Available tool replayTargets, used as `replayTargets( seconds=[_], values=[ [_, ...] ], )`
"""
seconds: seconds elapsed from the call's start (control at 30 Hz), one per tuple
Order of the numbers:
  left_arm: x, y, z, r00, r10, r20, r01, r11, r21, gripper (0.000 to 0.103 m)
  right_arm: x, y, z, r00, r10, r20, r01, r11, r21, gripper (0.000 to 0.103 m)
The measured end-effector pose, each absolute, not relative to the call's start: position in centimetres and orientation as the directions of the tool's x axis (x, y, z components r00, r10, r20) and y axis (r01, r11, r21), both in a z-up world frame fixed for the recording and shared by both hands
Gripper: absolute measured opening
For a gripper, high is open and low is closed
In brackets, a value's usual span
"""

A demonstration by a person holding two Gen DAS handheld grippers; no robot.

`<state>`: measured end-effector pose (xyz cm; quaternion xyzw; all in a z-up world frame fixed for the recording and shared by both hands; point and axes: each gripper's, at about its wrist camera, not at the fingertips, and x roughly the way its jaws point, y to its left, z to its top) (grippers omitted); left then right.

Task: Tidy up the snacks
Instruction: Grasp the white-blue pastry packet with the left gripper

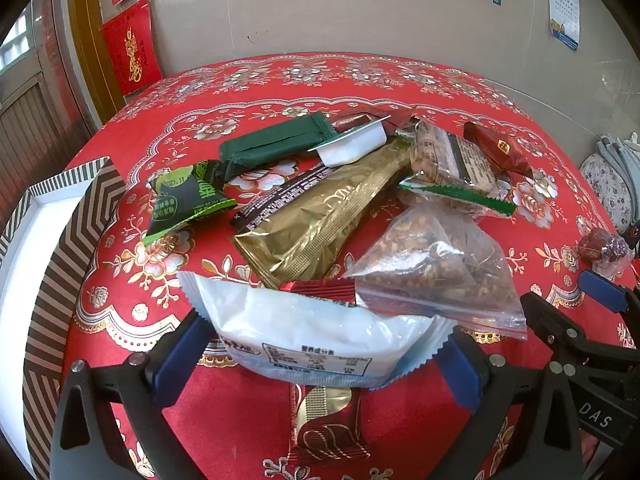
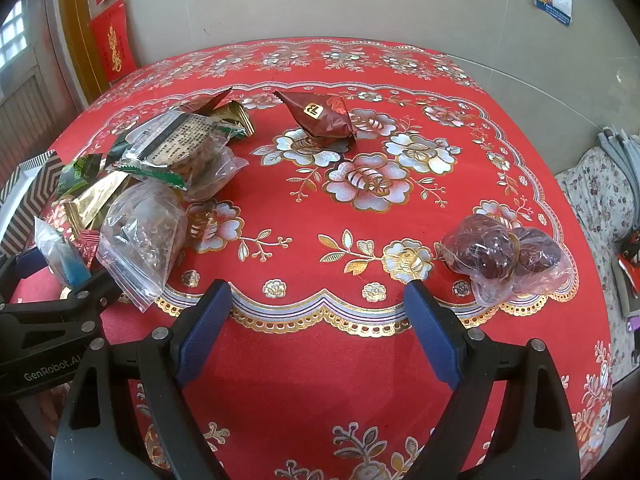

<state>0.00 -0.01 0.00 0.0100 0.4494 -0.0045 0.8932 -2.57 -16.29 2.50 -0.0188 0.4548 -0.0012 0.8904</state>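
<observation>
While my left gripper [image 1: 324,356] is straddling the white packet [image 1: 320,344] spread wide, only my right view is showing the right gripper [image 2: 318,320] gaping over bare tablecloth [image 2: 320,360].

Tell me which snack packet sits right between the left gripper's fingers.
The white packet with zigzag-cut ends. It lies between the open left gripper; the other packets lie farther off.
</observation>
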Motion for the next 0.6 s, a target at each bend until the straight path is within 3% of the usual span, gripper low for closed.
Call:
replayTargets(
  seconds=[0.43, 0.6],
  values=[
    [-0.2, 0.2, 0.2, 0.575, 0.023, -0.818, -0.001, 1.000, 0.028, 0.103, -2.8, -16.3, 2.8, 0.572, -0.038, -0.819, 0.008, 0.999, -0.041, 0.088],
    [-1.7, 1.3, 2.7, 0.616, 0.011, -0.788, 0.004, 1.000, 0.017, 0.103, -3.6, -16.2, 4.7, 0.582, -0.030, -0.813, 0.007, 0.999, -0.031, 0.088]
  ],
)
